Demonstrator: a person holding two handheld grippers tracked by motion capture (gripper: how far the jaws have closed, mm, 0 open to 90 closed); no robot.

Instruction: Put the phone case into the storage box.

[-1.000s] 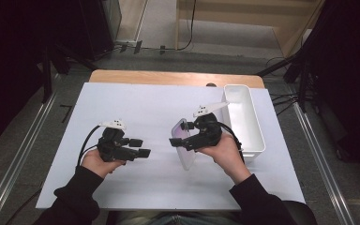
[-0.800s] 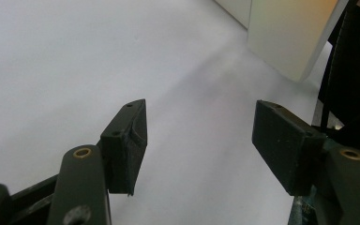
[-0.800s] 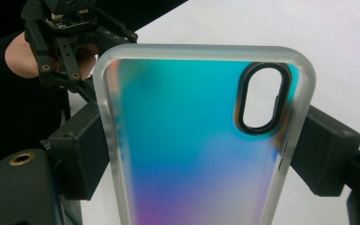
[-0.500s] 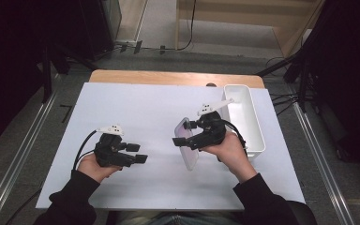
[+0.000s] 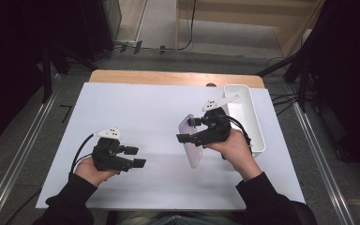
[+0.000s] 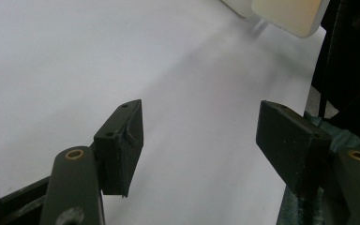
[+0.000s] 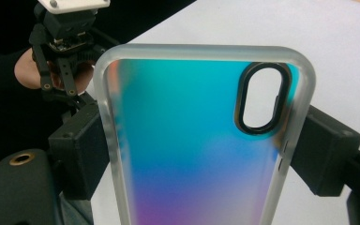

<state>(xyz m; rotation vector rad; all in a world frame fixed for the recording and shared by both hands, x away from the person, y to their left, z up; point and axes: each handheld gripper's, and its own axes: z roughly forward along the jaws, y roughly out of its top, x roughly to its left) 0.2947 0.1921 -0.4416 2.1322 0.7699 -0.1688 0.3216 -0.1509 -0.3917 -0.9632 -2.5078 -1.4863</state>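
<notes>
White table sheet (image 5: 136, 105), white bin (image 5: 249, 112) standing at right edge. Gripping iridescent phone case (image 7: 192, 150) edgewise above sheet: right gripper (image 5: 187, 137), jaws clamped; left gripper (image 5: 136, 157) gaping empty. Risking case pivoting or slipping, given slick rims.

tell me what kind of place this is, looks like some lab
Probably a recording or test lab: a white-topped table between metal floor rails, with cables on the floor and a white bin at the table's edge.
</notes>
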